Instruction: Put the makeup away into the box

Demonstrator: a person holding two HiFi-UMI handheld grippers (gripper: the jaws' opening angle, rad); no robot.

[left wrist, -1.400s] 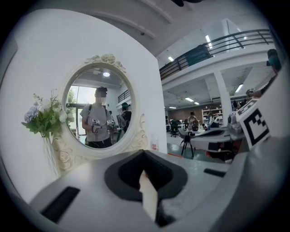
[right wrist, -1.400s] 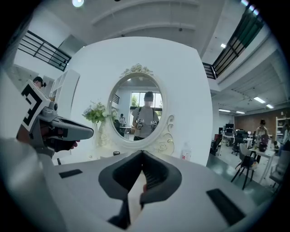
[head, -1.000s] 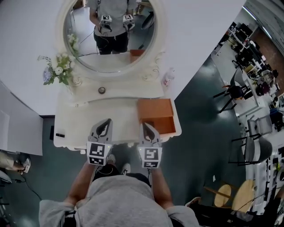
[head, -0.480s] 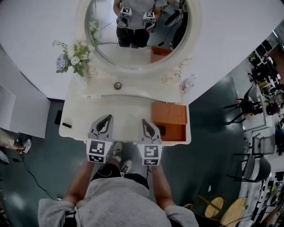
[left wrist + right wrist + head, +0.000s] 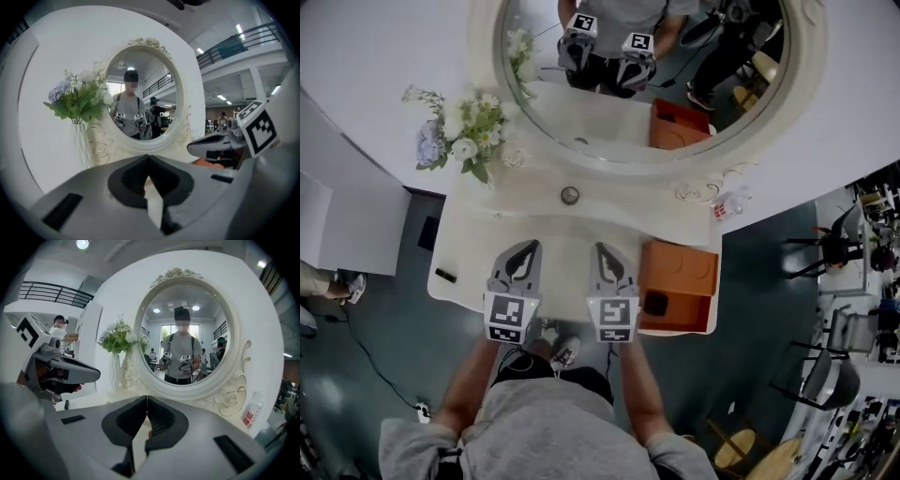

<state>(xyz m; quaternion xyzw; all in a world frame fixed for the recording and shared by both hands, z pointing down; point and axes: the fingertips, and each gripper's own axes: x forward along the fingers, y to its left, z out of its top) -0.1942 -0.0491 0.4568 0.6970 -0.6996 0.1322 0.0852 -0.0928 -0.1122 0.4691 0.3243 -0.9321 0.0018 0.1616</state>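
both are empty: the left hand-held gripper (image 5: 523, 248) and the right hand-held gripper (image 5: 602, 251) hover over the near edge of the desk (image 5: 553, 234), each with its jaws pressed together on nothing. the orange box (image 5: 680, 272) sits open at the near right corner. one dark thing (image 5: 655, 303) lies inside it, too small to name.

by my reading the job is barely begun. a small round pot (image 5: 570, 195) stands by the far edge under the mirror (image 5: 609, 112), a short black stick (image 5: 445, 276) lies at the left edge, and a clear bottle (image 5: 727, 206) stands at the far right corner, all outside the box.

count: two grippers, one box, one pot, one stick, one bottle, one vase of flowers (image 5: 459, 141), one mirror.
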